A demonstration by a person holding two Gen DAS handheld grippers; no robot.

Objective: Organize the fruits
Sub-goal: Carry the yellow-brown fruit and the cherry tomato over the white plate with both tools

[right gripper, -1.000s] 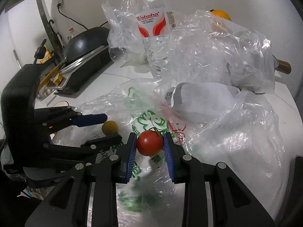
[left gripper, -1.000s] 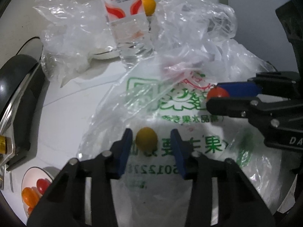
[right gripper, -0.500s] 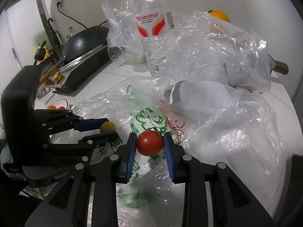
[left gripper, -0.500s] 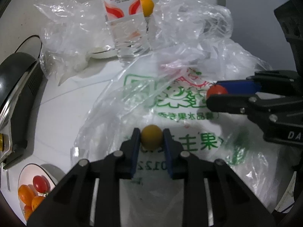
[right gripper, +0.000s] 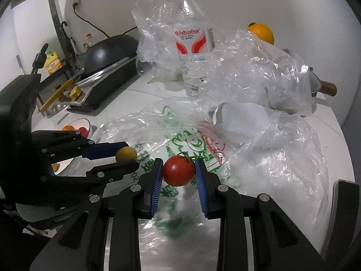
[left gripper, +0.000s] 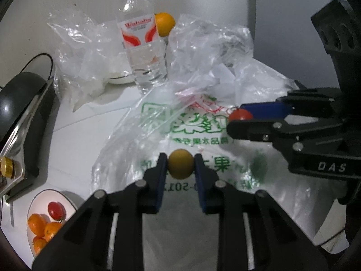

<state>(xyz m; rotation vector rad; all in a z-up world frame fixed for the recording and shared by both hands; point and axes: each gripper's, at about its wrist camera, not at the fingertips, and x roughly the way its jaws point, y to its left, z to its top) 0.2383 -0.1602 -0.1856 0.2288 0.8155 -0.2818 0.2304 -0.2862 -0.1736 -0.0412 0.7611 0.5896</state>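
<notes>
Left gripper [left gripper: 181, 166] pinching a yellow tomato [left gripper: 181, 164], right gripper [right gripper: 179, 171] pinching a red tomato [right gripper: 179, 170]: carry gently to the bowl [left gripper: 33, 203], jaws firm without crushing.

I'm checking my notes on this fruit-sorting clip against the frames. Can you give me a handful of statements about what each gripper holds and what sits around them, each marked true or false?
1. The left gripper is shut on a small round yellow tomato. True.
2. The right gripper is open with nothing in it. False: it is shut on a red tomato with a green stem.
3. The white bowl at the left gripper's lower left holds red and orange small tomatoes. True.
4. The clear plastic water bottle with a red-and-white label lies on its side. False: it stands upright, white cap on.
5. Both grippers hang over a clear plastic bag printed with green characters. True.
</notes>
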